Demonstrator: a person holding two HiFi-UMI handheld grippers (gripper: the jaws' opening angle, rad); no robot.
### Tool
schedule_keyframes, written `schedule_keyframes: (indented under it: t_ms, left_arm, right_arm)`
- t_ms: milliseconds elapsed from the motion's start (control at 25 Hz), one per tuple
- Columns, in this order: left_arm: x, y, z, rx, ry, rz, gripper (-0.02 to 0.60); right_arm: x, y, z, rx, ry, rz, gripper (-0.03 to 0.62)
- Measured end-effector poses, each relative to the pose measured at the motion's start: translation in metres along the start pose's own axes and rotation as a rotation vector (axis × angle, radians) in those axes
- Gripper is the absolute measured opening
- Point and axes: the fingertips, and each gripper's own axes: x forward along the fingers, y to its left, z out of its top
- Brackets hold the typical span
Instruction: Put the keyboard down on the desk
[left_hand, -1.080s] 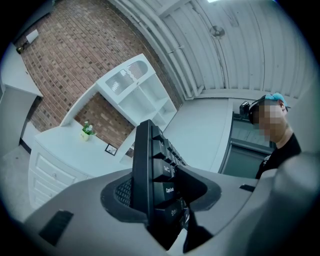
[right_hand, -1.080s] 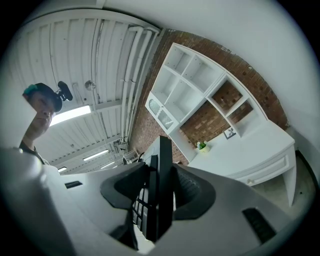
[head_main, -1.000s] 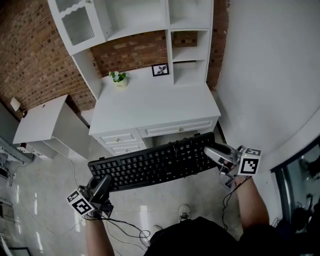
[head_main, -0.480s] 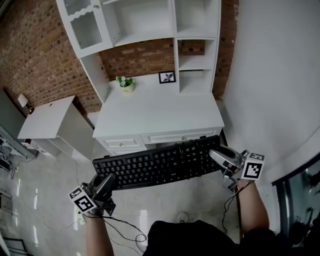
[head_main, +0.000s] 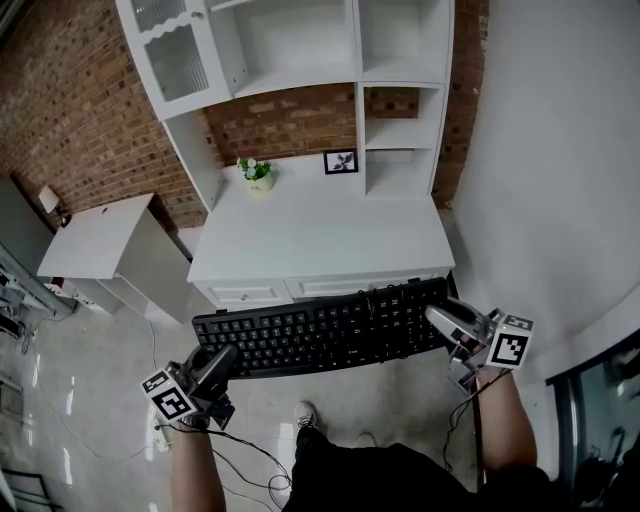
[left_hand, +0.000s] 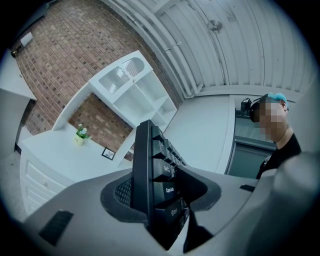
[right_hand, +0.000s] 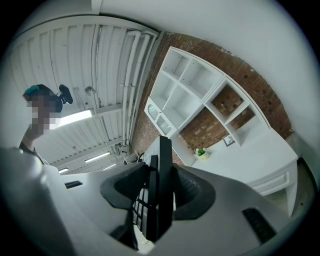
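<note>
Since the earlier frames the keyboard (head_main: 325, 328) has been carried a little farther forward, so its far edge now overlaps the front of the desk (head_main: 320, 235) in the head view. It is not resting on the desk: both grippers hold it in the air, above the drawer fronts and the pale floor (head_main: 90, 400).

The keyboard is black, long and full-size, with rows of keys marked in white facing up. It lies nearly level, with its right end slightly farther away than its left.

The left gripper (head_main: 218, 362) clamps the keyboard's left end. In the left gripper view the jaws are closed narrowly on the edge-on keyboard (left_hand: 152, 175), one pad on the underside and one on the keys, beside the Caps Lock key. The right gripper (head_main: 447, 322) clamps the right end. In the right gripper view its jaws press on both faces of the thin black board (right_hand: 161, 185).

The desk is white and its top is bare in the middle. A small potted plant (head_main: 258, 172) and a small picture frame (head_main: 341, 161) stand at the far edge, against a brick wall (head_main: 70, 110). White shelves (head_main: 300, 50) rise above the desk. A low white table (head_main: 95, 235) stands to the left.
</note>
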Motion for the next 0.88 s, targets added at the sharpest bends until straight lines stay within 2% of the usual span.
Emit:
schedule_keyframes:
  t_ms: [80, 200, 320, 640, 880]
  left_arm:
    - [0.007, 0.013, 0.007, -0.004, 0.003, 0.0, 0.213]
    - [0.022, 0.057, 0.032, -0.013, 0.007, 0.001, 0.213]
    - [0.029, 0.091, 0.04, -0.019, 0.013, -0.003, 0.215]
    - [0.037, 0.111, 0.033, -0.028, 0.022, -0.029, 0.213]
    - [0.043, 0.179, 0.083, -0.05, 0.036, -0.04, 0.213]
  right_arm:
    - [0.013, -0.009, 0.005, 0.002, 0.002, -0.005, 0.176]
    - [0.06, -0.03, 0.016, 0.01, 0.007, -0.013, 0.176]
    - [0.088, -0.047, 0.013, 0.011, 0.006, -0.022, 0.176]
    - [0.092, -0.056, 0.006, 0.006, -0.011, -0.05, 0.176]
    - [0.172, -0.066, 0.018, 0.015, -0.011, -0.079, 0.176]
